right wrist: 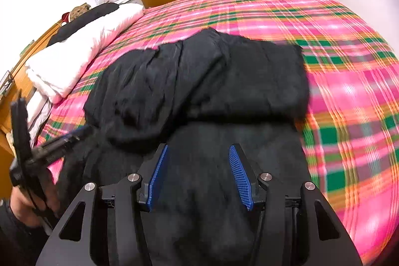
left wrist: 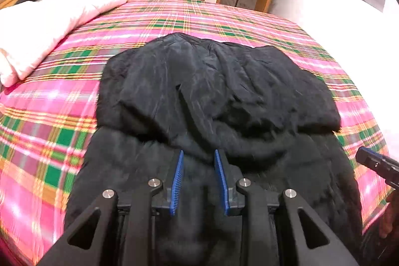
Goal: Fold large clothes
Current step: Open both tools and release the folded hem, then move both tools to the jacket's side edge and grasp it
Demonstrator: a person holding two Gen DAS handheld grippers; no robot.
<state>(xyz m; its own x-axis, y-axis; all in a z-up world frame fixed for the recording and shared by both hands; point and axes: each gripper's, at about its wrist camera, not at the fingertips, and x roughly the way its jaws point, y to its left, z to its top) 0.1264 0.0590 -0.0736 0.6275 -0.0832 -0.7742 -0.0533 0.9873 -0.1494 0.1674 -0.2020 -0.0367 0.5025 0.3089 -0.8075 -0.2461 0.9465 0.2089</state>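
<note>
A: Where's the coat [left wrist: 219, 96]?

B: On the plaid bed [left wrist: 62, 116], folded over itself, its near end cut off under my 2 grippers. Black on black, so seams are hard to make out.

A: Your fingers?

B: Left gripper [left wrist: 199, 153] stands partly open over the coat, nothing between the pads. Right gripper [right wrist: 198, 150] is wider apart, also empty. The white quilt [right wrist: 82, 59] lies far left.

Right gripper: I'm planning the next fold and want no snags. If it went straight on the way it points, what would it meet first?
Most likely the black coat, near its folded-over upper layer. The right gripper stands open with nothing between its pads; depth is hard to judge here.
</note>
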